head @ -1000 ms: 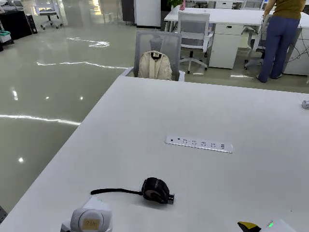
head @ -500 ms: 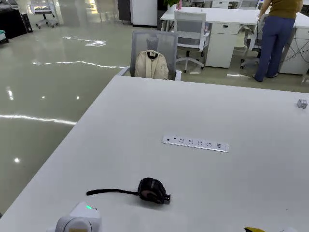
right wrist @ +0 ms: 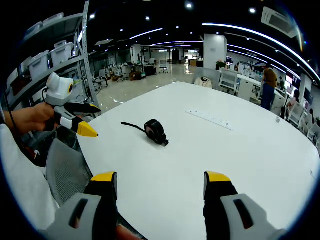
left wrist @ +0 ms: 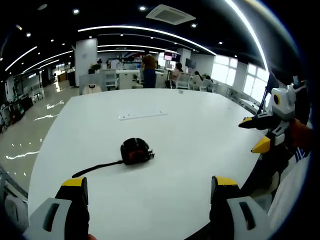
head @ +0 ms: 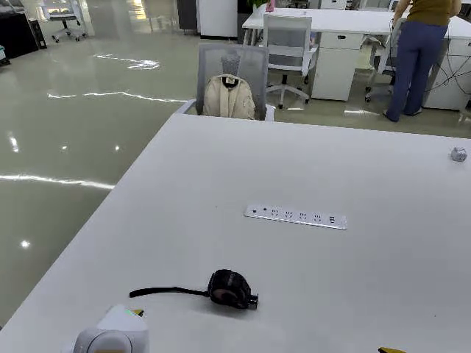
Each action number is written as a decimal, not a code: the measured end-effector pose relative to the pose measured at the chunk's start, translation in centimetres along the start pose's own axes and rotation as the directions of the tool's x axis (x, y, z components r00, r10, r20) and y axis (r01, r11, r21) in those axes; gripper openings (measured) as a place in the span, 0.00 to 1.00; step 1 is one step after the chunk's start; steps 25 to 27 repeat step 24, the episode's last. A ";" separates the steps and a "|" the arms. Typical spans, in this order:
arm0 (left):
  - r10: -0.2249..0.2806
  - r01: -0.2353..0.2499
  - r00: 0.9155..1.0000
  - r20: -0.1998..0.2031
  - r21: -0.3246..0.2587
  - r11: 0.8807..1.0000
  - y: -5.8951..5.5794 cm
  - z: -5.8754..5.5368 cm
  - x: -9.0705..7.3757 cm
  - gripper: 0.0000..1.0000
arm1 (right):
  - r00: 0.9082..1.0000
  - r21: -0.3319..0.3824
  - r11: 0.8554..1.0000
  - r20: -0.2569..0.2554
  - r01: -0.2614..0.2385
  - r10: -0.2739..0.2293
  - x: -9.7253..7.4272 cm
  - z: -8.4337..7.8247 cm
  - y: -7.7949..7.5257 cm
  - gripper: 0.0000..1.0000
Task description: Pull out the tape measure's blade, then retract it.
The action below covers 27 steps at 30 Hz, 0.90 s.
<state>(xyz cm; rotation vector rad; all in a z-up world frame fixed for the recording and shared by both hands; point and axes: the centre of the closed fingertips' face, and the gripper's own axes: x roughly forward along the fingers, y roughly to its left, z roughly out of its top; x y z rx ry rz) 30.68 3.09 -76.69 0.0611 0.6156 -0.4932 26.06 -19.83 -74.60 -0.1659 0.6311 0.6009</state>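
Note:
A black tape measure (head: 230, 288) lies on the white table (head: 331, 169) near its front edge, with its black strap (head: 165, 292) trailing to the left. No blade is drawn out. In the left gripper view my left gripper (left wrist: 150, 182) is open, short of the tape measure (left wrist: 136, 150). My right gripper (right wrist: 160, 176) is open too, with the tape measure (right wrist: 156, 132) ahead of it. Neither touches it. The right gripper (left wrist: 256, 134) comes into the left gripper view from the right, and the left gripper (right wrist: 89, 120) shows at the left of the right gripper view.
A white power strip (head: 296, 216) is set into the table beyond the tape measure. A grey chair with a cream jacket (head: 229, 92) stands at the far edge. A small crumpled object (head: 458, 154) lies far right. A person (head: 416, 59) stands at desks behind.
The head camera has shifted a little. The tape measure has not moved on the table. The right gripper's yellow tip has sunk to the bottom edge of the head view.

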 end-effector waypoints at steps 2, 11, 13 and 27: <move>0.000 0.000 1.000 -0.004 0.000 1.000 0.0 0.0 0.1 1.00 | 1.000 0.004 1.000 0.000 -0.001 0.001 0.1 0.0 0.0 0.71; 0.006 -0.006 1.000 -0.002 -0.003 1.000 0.1 0.2 0.3 1.00 | 1.000 0.005 1.000 -0.005 -0.006 0.006 0.6 -0.2 -0.1 0.71; 0.007 -0.007 1.000 -0.002 -0.008 1.000 0.0 0.3 0.4 1.00 | 1.000 0.004 1.000 -0.008 -0.014 0.014 0.9 -0.2 0.0 0.71; 0.027 -0.028 1.000 -0.007 -0.015 1.000 0.6 0.3 1.0 1.00 | 0.999 -0.015 0.999 -0.020 -0.042 0.042 2.5 -0.1 0.0 0.70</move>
